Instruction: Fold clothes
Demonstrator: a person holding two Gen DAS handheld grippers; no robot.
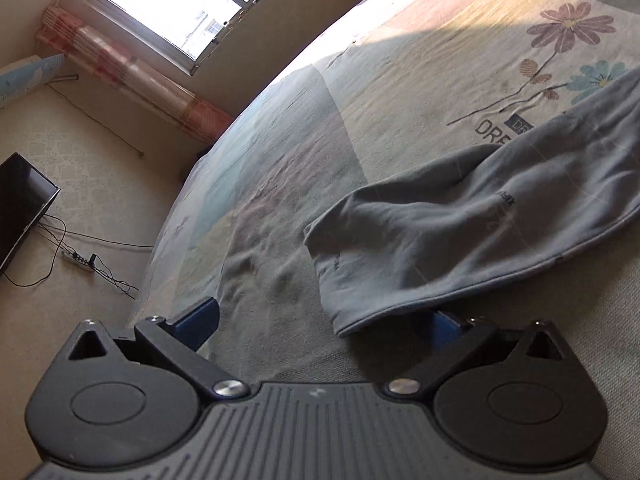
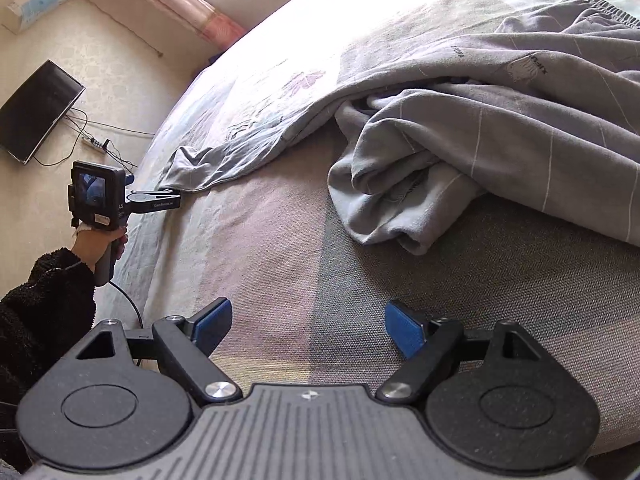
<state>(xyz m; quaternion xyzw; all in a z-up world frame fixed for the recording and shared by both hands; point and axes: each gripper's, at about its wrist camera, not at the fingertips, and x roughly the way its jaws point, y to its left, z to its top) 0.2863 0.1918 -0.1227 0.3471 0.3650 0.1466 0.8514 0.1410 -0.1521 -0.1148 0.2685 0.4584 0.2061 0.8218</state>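
While my left gripper point(image 1: 320, 320) spreads wide at the cuff of the grey garment point(image 2: 500, 128) rumpled across the bed point(image 2: 440, 280) and my right gripper point(image 2: 308, 324) gapes empty, I fear pinching the bedsheet too.

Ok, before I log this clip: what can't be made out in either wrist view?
- Left wrist view: the left gripper's right finger tip is hidden under the grey garment's hem, so contact is unclear.
- Right wrist view: the garment's far side is cut off by the frame edge; its type is unclear.
- Both views: the small print on the fabric is unreadable.
- Right wrist view: the bedspread is washed out by sunlight.
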